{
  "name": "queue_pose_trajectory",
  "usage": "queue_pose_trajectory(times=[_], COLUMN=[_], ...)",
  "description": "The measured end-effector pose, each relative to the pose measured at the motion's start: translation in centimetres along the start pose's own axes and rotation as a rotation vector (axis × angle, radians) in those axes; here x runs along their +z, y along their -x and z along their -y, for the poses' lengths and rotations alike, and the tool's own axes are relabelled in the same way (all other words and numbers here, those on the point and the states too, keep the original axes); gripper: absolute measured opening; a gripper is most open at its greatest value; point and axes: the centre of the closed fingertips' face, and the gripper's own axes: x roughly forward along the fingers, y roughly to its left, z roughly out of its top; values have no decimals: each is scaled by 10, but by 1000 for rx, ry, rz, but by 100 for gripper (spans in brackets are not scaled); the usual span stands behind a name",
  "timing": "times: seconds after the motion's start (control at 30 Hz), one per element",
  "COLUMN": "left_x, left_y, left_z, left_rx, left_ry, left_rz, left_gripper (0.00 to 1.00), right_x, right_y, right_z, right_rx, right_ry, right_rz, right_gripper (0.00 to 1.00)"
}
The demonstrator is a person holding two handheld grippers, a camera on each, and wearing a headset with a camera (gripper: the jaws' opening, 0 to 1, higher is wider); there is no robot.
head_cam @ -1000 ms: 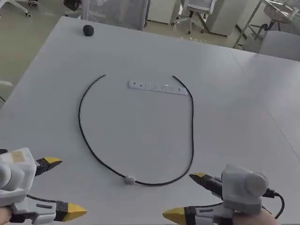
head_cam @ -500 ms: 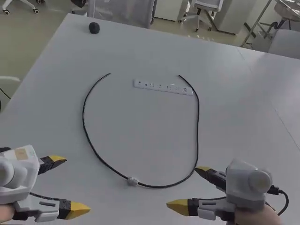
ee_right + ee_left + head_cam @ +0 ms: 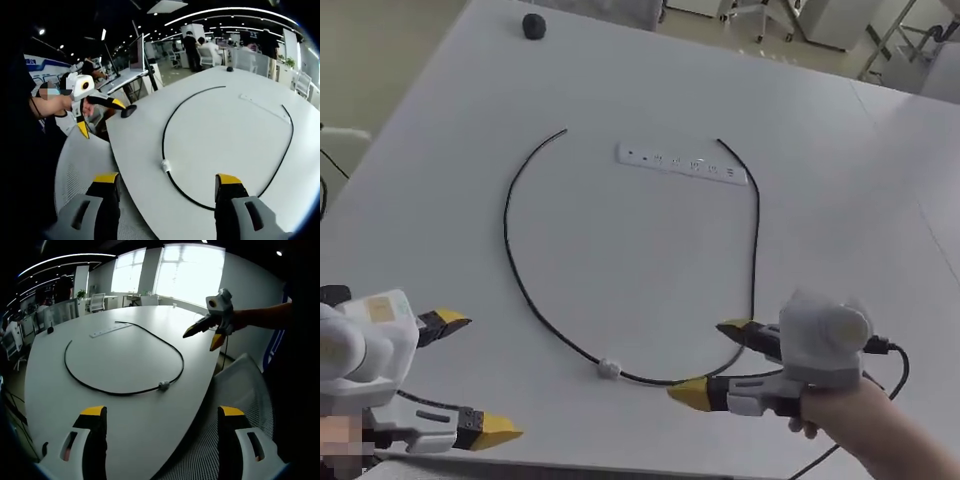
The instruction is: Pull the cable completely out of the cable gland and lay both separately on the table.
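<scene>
Carefully now: both tools are spread wide and hold nothing. Your right tool (image 3: 698, 358) hovers just over the near right bend of the cable (image 3: 508, 240). Your left tool (image 3: 492, 378) hangs at the near edge of the surface (image 3: 640, 250), apart from the work. The cable lies flat in a big open loop with its two ends by the power strip (image 3: 682, 164). The cable gland (image 3: 608, 369) sits threaded on it at the near side of the loop, not far from the edge.

The main risk, I'd say, is pulling with the cable gland unpinned. It looks small and light, so it would probably ride along with the cable instead of letting it slide through. It could even be dragged off the near edge. A lot of cable lies on either side of it, so a fast pull may whip a free end into the power strip. The cable is also thin, and a shallow bite could slip.
</scene>
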Motion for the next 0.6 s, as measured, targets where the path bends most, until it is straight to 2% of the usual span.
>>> queue_pose_trajectory(times=[0.07, 0.17, 0.27, 0.43, 0.6], left_x=[-1, -1, -2, -3, -4], left_y=[-2, -2, -4, -7, -10], left_z=[-1, -3, -5, -4, -2], left_rx=[-7, -9, -11, -19, -28], left_ry=[-1, 1, 8, 10, 16], left_rz=[-7, -7, -3, -4, -6], left_gripper=[92, 92, 92, 91, 90], right_x=[-2, -1, -2, -3, -3], right_y=[-6, -16, -26, -38, -50], right_z=[2, 4, 5, 10, 9], right_rx=[4, 6, 12, 12, 43], right_ry=[17, 31, 74, 88, 132], right_rz=[-36, -61, -106, -157, -212], right_gripper=[74, 73, 70, 68, 63])
